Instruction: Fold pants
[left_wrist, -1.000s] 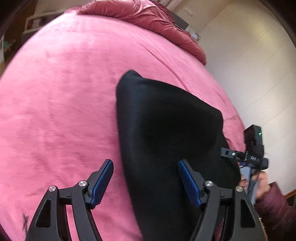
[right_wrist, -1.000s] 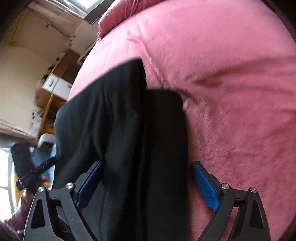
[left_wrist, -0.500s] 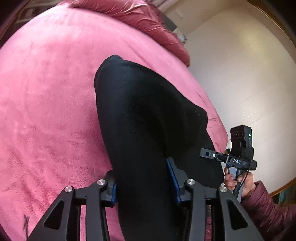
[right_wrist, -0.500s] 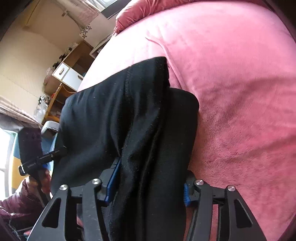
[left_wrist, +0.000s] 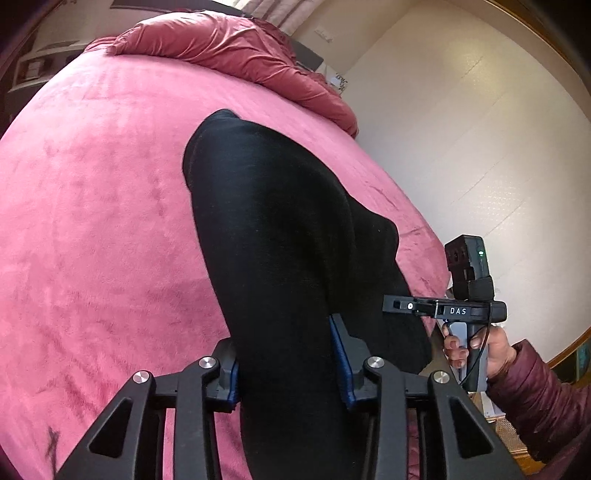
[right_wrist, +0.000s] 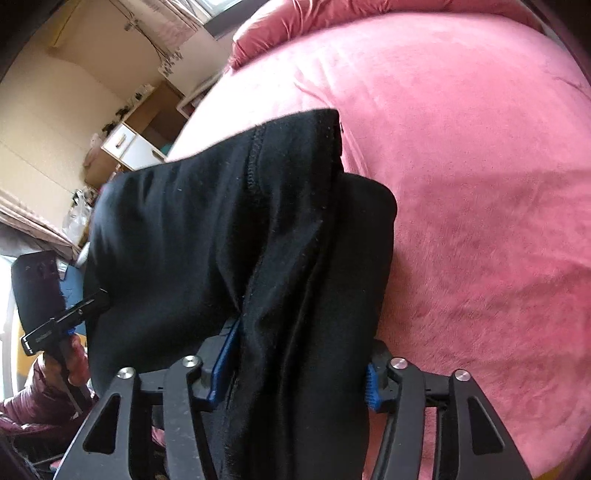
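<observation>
I have the black pants (left_wrist: 280, 258) clamped at their near end in both claws, with the rest of the garment draped away from me over the pink bed (left_wrist: 92, 221). The left claw (left_wrist: 286, 363) has just been closing, and its blue pads press a thick bunch of cloth from either side. The right claw (right_wrist: 295, 363) closed and then eased a little wider, yet its pads too sit against a stacked fold of cloth, so I read both as gripping the pants.

Taking the pants as my landmark: the crumpled red duvet (left_wrist: 236, 51) lies beyond their far end at the head of the bed, and the white wall (left_wrist: 461, 129) is off to their right.

My worries from here, as judgement only. The right claw holds several layers, with one seam edge standing proud of the stack, so a loose layer could slide out and the fold would come apart. If one hand travels faster than the other, the cloth between them twists. The plush bed cover may also drag on the far end and rumple it
</observation>
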